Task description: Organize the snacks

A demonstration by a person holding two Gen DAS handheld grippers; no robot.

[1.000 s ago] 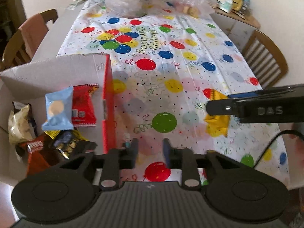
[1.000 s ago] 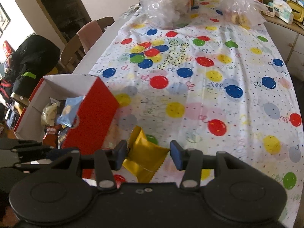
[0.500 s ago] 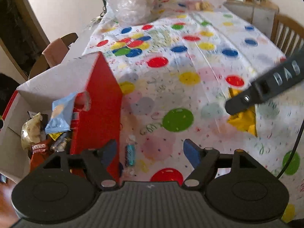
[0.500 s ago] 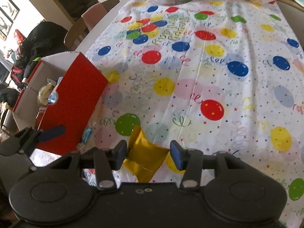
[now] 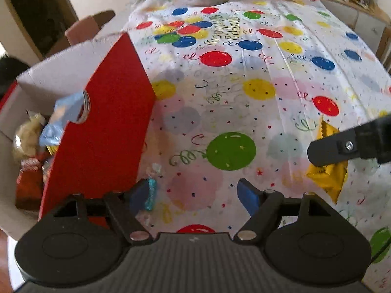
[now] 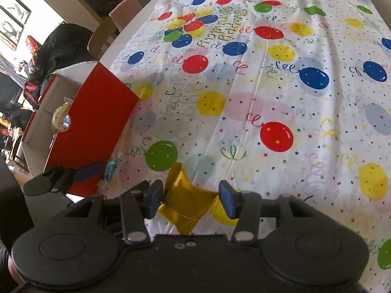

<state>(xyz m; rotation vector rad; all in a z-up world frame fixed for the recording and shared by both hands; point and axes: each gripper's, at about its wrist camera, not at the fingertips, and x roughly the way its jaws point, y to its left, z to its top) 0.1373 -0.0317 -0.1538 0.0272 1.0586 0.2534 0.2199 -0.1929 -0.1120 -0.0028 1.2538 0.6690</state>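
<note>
On the balloon-print tablecloth (image 5: 244,112), beside the red box (image 5: 105,131) that already holds several snack packets, lies a small teal-wrapped candy (image 5: 151,191). The left gripper (image 5: 193,193) hangs over it with its jaws spread wide, the candy just inside the left pad and not gripped. The right gripper (image 6: 191,199) stands narrowed, both pads pressing a yellow snack packet (image 6: 187,201).

Candy (image 5: 150,190) beside box (image 5: 102,131), packet (image 5: 327,171) perhaps further right on tablecloth (image 5: 244,112)
</note>
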